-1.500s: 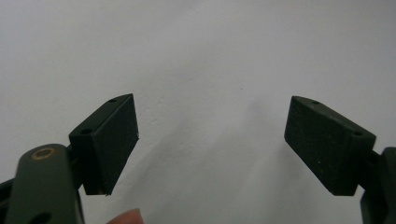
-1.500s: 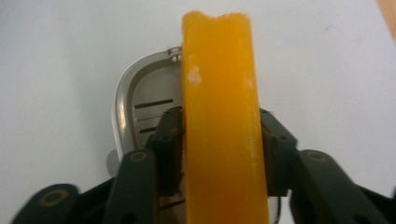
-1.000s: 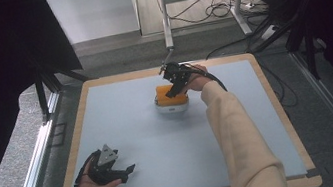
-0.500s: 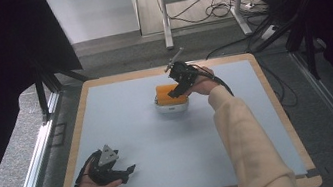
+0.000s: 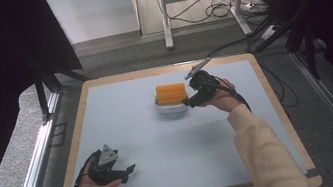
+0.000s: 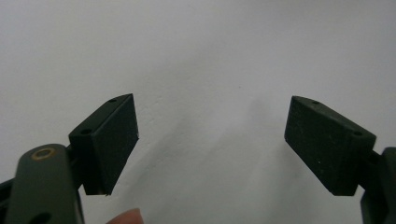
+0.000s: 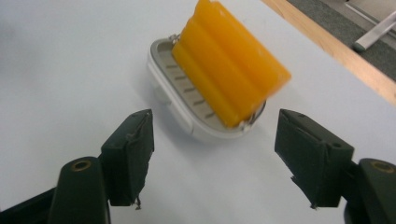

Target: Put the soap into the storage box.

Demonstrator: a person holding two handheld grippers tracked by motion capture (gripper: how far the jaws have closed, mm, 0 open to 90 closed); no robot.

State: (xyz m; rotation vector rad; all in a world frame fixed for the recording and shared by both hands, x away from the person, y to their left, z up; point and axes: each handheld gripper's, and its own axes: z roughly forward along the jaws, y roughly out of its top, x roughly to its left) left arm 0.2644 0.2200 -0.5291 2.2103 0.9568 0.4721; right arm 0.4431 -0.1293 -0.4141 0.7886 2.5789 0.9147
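An orange ridged block (image 5: 171, 93) leans tilted in a white dish (image 5: 172, 109) with a grey slotted rack, at the middle rear of the pale blue table. In the right gripper view the block (image 7: 229, 70) and dish (image 7: 184, 109) lie just ahead of the jaws. My right gripper (image 5: 188, 103) hovers beside the dish on its right, pointing toward it. Its jaws (image 7: 215, 154) are open and have just been opening, with nothing between them. My left gripper (image 5: 127, 171) rests at the table's front left, open (image 6: 212, 144) over bare surface.
A wooden rim (image 5: 270, 92) frames the table top. A metal rail (image 5: 34, 165) runs along the left side. Behind the table stand desk legs and loose cables (image 5: 212, 10) on the floor.
My right gripper has drawn away to the right, from over the orange block to beside the dish. The block stays in the dish. The left hand has kept still.
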